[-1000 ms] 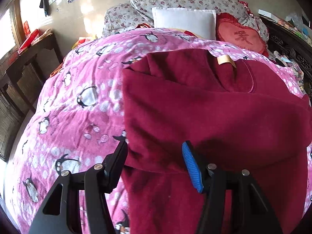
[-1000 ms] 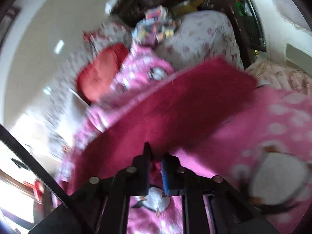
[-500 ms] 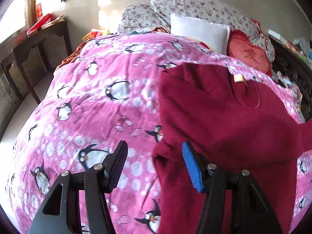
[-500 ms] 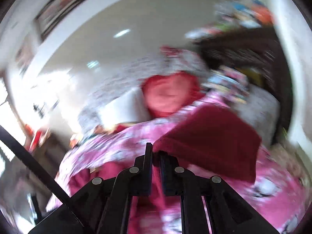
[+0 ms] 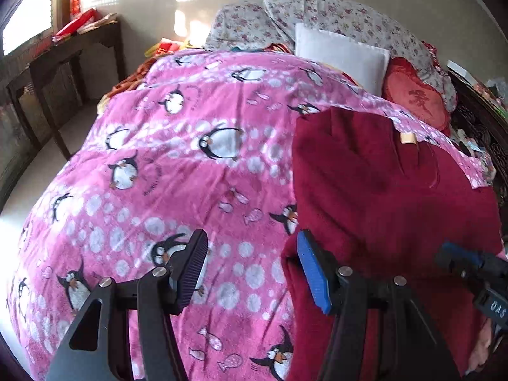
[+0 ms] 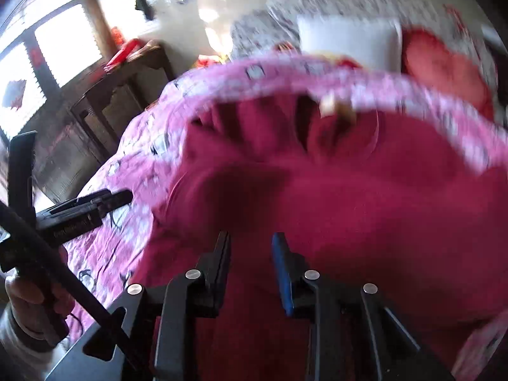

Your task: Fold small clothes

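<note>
- No boxes or baskets visible in either view, so straight to the cloth: dark red sweater [image 5: 390, 197] lies spread on the right half of the bed, beige neck tag [image 5: 408, 138] at the far end twd the pillows.
- Left gripper [image 5: 250, 270] hovers w/ fingers wide apart, nothing btwn them; black finger [image 5: 193, 263] sits over the pink penguin blanket [image 5: 177, 165], blue-padded finger [image 5: 312, 273] over the sweater's near left edge. Can't tell if the pad touches the cloth.
- Right gripper [image 6: 250, 254] – fingers parted w/ a moderate gap, gripping nothing; they sit low over the sweater [image 6: 349, 197]; contact unclear, view is motion-blurred.
- In the right wrist view, left gripper [image 6: 92, 203] shows at the left, over the blanket [image 6: 127, 209], beside the sweater's edge.
- In the left wrist view, right gripper [image 5: 460, 260] pokes in from the right edge over the sweater.
- Bed: blanket covers most of it; white pillow [image 5: 343, 54], red heart cushion [image 5: 416, 95] and floral pillows [image 5: 333, 16] at the head.
- Room: dark wood side table [image 5: 63, 50] at left under a bright window [image 5: 27, 16], pale wall behind.
</note>
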`<state>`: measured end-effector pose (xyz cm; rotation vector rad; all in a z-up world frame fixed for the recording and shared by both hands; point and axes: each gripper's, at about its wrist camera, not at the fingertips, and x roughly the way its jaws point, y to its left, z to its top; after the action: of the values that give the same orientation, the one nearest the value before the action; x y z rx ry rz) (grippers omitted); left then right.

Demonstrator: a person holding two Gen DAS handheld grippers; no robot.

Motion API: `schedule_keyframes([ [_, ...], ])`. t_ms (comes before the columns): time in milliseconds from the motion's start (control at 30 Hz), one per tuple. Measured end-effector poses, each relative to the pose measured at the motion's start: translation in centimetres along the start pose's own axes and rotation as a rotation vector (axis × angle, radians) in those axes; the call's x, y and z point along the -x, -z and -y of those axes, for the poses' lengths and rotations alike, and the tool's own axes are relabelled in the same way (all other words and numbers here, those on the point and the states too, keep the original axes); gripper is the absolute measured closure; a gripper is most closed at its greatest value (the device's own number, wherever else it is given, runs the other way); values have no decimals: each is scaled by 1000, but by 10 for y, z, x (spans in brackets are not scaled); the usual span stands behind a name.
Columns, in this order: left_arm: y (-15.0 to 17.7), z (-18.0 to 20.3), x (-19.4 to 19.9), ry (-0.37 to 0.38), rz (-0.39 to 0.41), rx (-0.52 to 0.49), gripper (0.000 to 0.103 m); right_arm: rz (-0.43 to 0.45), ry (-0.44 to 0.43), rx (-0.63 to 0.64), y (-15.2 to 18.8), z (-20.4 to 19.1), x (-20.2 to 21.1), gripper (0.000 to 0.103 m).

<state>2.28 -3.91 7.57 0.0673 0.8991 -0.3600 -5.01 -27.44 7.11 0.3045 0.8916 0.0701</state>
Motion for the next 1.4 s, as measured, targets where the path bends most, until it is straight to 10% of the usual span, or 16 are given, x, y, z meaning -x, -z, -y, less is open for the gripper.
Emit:
schedule_keyframes([
  [133,-4,11,0,56,14,-3,29,94,10,-67,23,26,42,31],
  [500,-7,86,-31,66,-1,-185,16,204,43,-284,69,100,106,29],
  [533,-8,94,-40,39,-20,-213,17,208,34,-299,74,105,107,29],
  [600,-8,104,-49,42,-41,-250,61,213,20,-319,80,113,113,29],
  [700,-9,117,-46,41,-56,-281,91,220,33,-321,83,120,122,29],
  [967,-55,97,19,13,142,-334,91,304,111,-336,66,134,148,29],
  [1400,-38,63,-66,-82,-18,-255,89,104,407,-131,43,118,74,60],
])
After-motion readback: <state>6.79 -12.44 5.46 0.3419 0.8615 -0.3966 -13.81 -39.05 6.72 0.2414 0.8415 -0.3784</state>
